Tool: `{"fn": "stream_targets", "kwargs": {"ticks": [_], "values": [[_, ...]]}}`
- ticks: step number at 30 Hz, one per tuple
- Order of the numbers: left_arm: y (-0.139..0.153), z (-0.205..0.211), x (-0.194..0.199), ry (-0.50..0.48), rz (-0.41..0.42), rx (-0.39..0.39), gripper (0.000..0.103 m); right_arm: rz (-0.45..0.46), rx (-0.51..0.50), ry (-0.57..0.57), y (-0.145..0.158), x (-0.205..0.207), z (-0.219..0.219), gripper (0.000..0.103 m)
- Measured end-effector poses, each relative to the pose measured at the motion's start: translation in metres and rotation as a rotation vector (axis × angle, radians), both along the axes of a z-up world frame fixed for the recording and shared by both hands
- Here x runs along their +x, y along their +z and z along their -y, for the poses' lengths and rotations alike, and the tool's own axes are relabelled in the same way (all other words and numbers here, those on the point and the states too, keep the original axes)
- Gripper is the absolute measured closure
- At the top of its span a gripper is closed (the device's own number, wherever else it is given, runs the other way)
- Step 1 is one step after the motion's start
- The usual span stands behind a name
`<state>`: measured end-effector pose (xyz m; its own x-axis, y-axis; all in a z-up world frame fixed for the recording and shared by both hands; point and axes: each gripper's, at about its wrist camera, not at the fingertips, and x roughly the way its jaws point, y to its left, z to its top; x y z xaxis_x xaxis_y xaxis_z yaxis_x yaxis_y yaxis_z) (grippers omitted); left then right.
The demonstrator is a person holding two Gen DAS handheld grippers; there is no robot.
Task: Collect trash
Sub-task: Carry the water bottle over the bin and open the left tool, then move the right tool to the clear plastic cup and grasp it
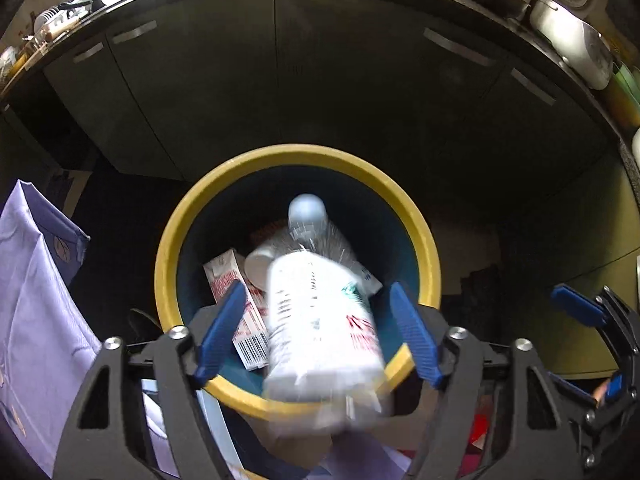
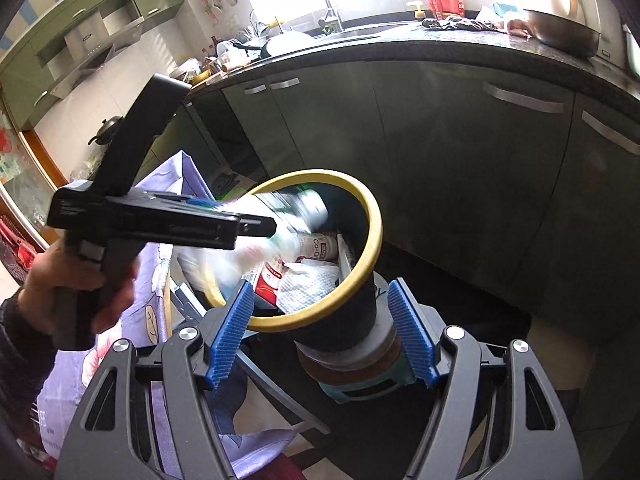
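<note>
Here one blurred bottle [image 1: 324, 316] drops between the spread left claw [image 1: 320, 336]; right claw [image 2: 322, 332] spread.

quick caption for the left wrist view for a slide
Left gripper with jaws open above the yellow-rimmed bin, a blurred plastic bottle dropping in.

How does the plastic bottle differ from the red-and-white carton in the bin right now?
The plastic bottle is motion-blurred between the open left gripper's fingers, cap end pointing into the bin; the red-and-white carton looks sharp, lying against the inner wall. The bottle is rounded, the carton boxy. Both sit within the yellow rim.
</note>
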<state>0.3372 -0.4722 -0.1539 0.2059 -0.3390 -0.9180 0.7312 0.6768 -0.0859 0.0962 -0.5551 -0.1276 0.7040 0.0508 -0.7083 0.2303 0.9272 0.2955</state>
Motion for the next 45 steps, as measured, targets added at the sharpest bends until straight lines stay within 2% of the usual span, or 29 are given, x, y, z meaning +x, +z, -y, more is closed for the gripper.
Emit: {"fn": "stream_targets", "kwargs": {"ticks": [4, 6, 11, 18, 23, 29, 36, 40, 45], "values": [[0.02, -0.02, -0.005, -0.001, 0.02, -0.066, 0.028, -0.003, -0.002, -0.004, 0.002, 0.001, -0.004, 0.034], [0.036, -0.041, -0.012, 0.011, 0.059, -0.101, 0.027, -0.006, -0.002, 0.0, 0.002, 0.002, -0.007, 0.034], [0.063, -0.099, -0.033, 0.069, 0.092, -0.183, 0.022, -0.021, -0.001, 0.025, -0.001, 0.013, -0.02, 0.034], [0.073, -0.203, -0.07, 0.197, 0.114, -0.266, 0.02, -0.049, -0.013, 0.11, -0.005, 0.032, -0.056, 0.033], [0.071, -0.291, -0.106, 0.322, 0.186, -0.305, 0.016, -0.058, -0.025, 0.212, -0.001, 0.052, -0.102, 0.033], [0.058, -0.395, -0.146, 0.489, 0.249, -0.252, 0.015, -0.052, -0.035, 0.382, 0.011, 0.086, -0.182, 0.033], [0.035, -0.491, -0.175, 0.655, 0.219, -0.206, 0.015, -0.082, -0.028, 0.685, 0.029, 0.132, -0.316, 0.033], [0.034, -0.524, -0.186, 0.702, 0.228, -0.211, 0.015, -0.118, 0.005, 0.87, 0.038, 0.155, -0.401, 0.033], [0.033, -0.539, -0.195, 0.699, 0.235, -0.215, 0.015, -0.123, -0.02, 1.007, 0.049, 0.188, -0.487, 0.033]]}}
